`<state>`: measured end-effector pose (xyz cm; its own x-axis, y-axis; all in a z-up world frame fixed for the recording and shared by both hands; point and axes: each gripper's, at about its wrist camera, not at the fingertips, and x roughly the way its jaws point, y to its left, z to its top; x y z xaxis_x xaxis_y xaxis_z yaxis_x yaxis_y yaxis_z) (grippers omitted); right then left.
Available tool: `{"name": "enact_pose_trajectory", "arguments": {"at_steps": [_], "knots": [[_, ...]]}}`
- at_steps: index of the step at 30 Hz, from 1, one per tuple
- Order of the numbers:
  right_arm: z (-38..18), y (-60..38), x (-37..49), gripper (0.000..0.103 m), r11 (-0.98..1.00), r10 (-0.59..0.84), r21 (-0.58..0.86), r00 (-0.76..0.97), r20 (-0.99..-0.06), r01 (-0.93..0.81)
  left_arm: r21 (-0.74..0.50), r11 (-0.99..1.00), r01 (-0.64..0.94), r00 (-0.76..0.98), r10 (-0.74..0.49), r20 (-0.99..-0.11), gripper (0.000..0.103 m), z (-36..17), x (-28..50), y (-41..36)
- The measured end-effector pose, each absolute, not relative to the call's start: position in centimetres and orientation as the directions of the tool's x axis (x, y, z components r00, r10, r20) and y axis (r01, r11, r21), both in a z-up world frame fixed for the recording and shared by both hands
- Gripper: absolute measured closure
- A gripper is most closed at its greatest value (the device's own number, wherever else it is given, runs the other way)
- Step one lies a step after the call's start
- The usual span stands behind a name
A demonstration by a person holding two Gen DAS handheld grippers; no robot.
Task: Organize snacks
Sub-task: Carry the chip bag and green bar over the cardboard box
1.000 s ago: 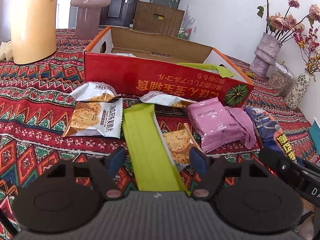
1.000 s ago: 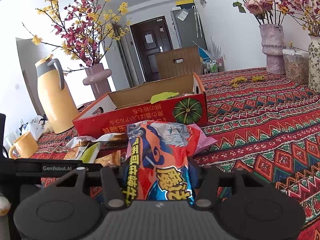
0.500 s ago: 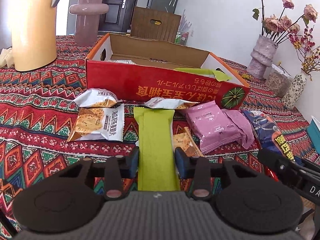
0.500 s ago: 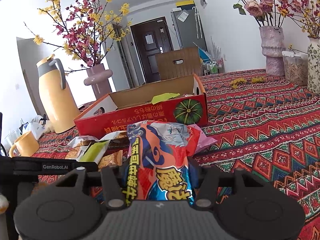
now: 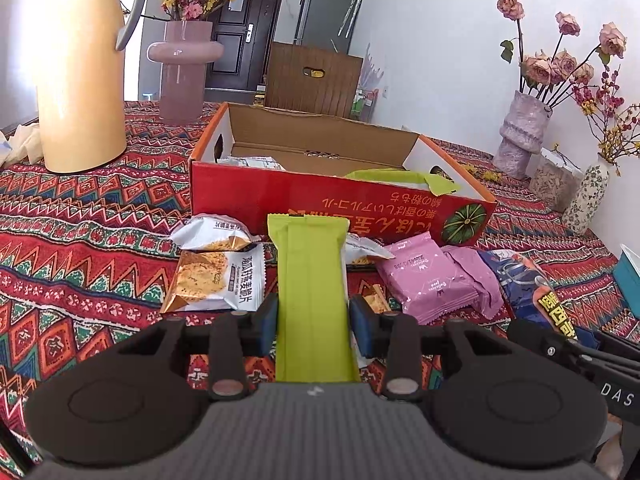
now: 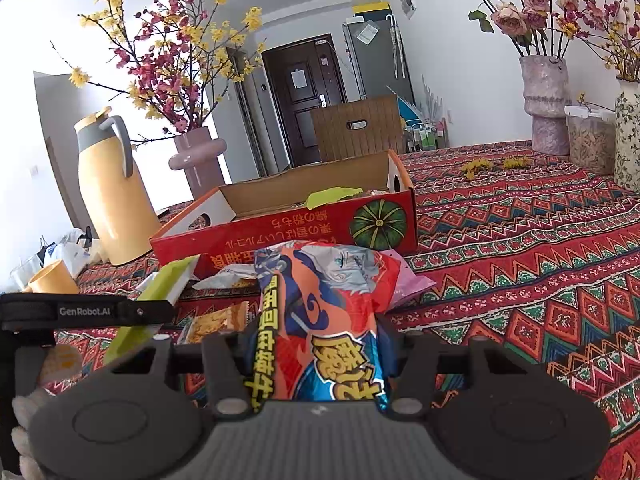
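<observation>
Left gripper [image 5: 314,320] jaws pinching green snack bar [image 5: 310,280], lifted off counter [image 5: 88,216]. Right gripper [image 6: 316,354] jaws clamped on orange-blue chip bag [image 6: 324,320]. Red box [image 5: 320,196] beyond.

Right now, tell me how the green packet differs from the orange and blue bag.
The green packet is plain, flat and narrow, while the orange and blue bag is printed, puffy and wider. The left gripper holds the packet; the right gripper holds the bag. Both are clamped and point toward the red box.
</observation>
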<state>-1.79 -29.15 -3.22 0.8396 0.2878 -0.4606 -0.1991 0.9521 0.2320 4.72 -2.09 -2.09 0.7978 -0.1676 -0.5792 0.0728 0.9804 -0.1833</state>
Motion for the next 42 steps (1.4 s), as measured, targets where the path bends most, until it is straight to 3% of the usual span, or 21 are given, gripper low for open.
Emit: {"name": "enact_pose_trajectory", "arguments": {"at_steps": [20, 42], "knots": [[-2.3, -28.6, -0.7, 0.05, 0.953, 0.29, 0.213, 0.848, -0.444, -0.214, -0.173, 0.982, 0.082, 0.857, -0.158, -0.491, 0.065, 1.1, 4.8, -1.6], [1.9, -27.3, 5.6, 0.05, 0.958, 0.279, 0.161, 0.895, -0.348, -0.237, -0.154, 0.983, 0.096, 0.906, -0.151, -0.395, 0.065, 5.2, 9.4, -2.0]]}}
